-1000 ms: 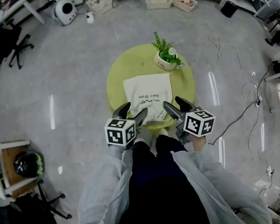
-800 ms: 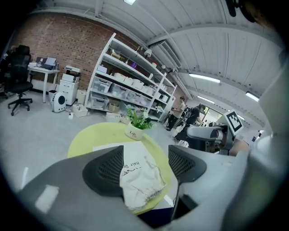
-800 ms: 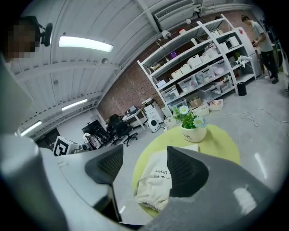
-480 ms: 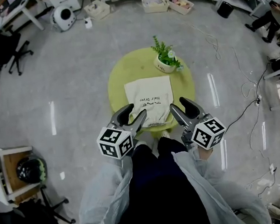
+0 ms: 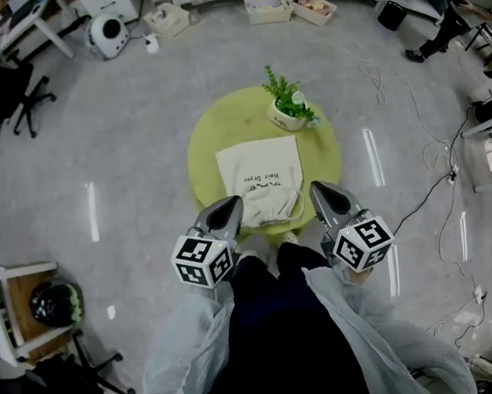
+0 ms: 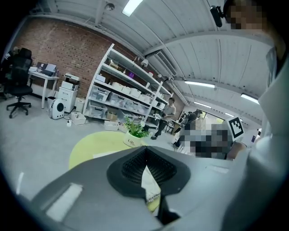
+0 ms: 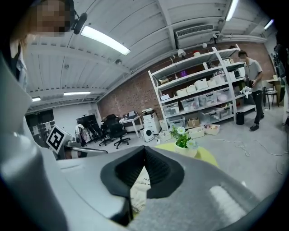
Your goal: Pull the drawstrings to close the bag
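Plainly both tools are closed. The left gripper (image 5: 228,210) and the right gripper (image 5: 325,193) each have their jaws pinched together, and they sit on either side of the gathered mouth of the cream bag (image 5: 261,177). The bag lies flat on the round table (image 5: 209,143), its mouth at the near edge and its closed end just short of the potted plant (image 5: 286,103).

The main risk, as I judge it, is a pull on nothing. No drawstrings can be made out in any view, so the pads may have met on air or on loose cloth. Pulling apart would then leave the mouth open. A second risk is that nothing pins the bag down. A pull toward the person, or a harder tug on one side, could drag it off the near edge or skew the gathers.

The head view alone gives the layout: the two grippers, the bag between them and the table edge. Only the gripper views show the ribbed pads meeting at the tips. Below the tips, a cream sliver of the bag shows through the gap, with printed letters in the right gripper view. The right gripper view also catches the other tool's marker cube (image 7: 56,139).
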Motion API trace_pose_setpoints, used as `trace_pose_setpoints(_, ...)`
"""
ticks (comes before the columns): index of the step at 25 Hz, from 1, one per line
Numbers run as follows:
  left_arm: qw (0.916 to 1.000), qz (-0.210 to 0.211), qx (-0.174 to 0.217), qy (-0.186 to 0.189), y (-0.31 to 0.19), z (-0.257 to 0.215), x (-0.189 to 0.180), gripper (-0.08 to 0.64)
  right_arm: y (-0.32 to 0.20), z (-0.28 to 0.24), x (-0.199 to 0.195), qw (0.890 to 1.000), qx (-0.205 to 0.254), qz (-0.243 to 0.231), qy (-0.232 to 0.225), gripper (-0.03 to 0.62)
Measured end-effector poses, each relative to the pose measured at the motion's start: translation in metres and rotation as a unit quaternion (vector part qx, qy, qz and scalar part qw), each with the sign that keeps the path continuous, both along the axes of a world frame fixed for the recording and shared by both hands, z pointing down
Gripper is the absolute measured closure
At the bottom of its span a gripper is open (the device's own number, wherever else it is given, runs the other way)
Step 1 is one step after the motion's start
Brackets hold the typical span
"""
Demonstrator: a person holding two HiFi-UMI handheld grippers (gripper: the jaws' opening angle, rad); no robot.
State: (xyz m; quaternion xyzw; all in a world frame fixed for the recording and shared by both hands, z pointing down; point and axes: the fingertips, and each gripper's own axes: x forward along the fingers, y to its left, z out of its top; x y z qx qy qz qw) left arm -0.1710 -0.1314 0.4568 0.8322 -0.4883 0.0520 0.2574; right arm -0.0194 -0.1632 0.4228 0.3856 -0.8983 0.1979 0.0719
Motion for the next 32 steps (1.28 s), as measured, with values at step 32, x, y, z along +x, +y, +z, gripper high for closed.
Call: trace_pose_setpoints(32, 0.9991, 0.014, -0.001, -0.039, 0.005, 0.015, 0.007, 0.545, 0.008, 0.018, 0.001, 0.997, 0.016, -0.035, 0.067, 0.591)
